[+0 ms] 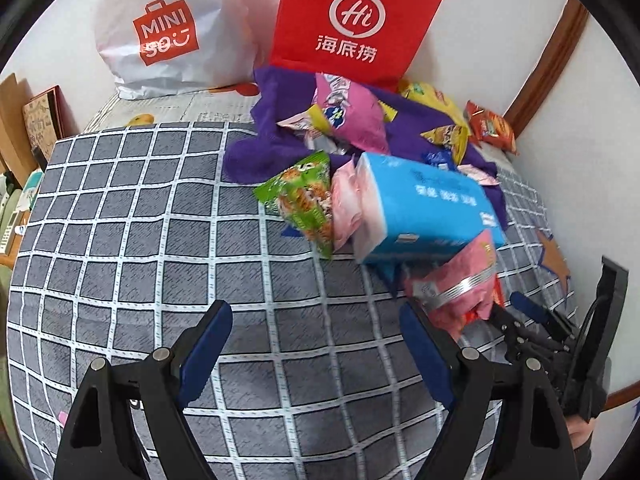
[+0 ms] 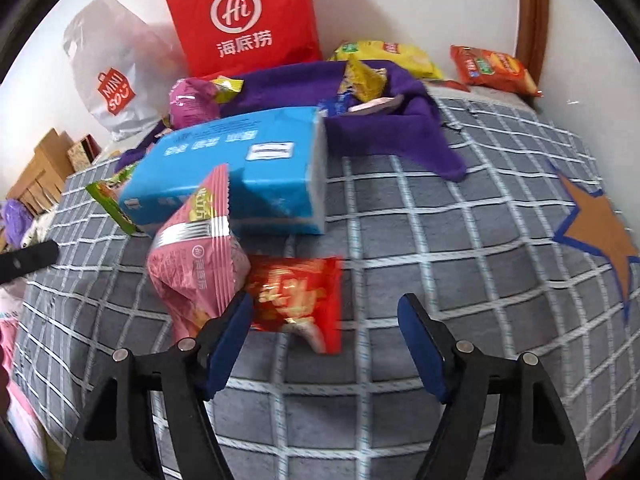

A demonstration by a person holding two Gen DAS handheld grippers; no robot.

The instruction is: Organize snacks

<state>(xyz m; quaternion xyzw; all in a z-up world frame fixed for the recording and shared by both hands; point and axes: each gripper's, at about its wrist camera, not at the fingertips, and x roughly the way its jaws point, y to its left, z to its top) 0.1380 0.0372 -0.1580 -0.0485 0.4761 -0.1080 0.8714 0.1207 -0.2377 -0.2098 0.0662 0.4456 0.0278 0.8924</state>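
Snacks lie heaped on the checked bed: a red packet (image 2: 298, 304) sits just ahead of the open, empty right tongs (image 2: 324, 312), touching a pink bag (image 2: 196, 268). Left tongs (image 1: 316, 328) hang open, empty. Closing could snag the pink bag, toppling the blue tissue pack (image 2: 236, 172) behind.

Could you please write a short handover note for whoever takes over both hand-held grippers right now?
Left hand-held gripper: open, empty, over bare checked bedspread.
Right hand-held gripper: open, empty; small red snack packet lies just ahead of its fingertips, beside the pink snack bag.
Blue tissue pack, green packet and other snacks lie around the purple cloth.
Red paper bag and white Miniso bag stand against the wall.
Done: nothing visibly sorted. Left: all snacks.
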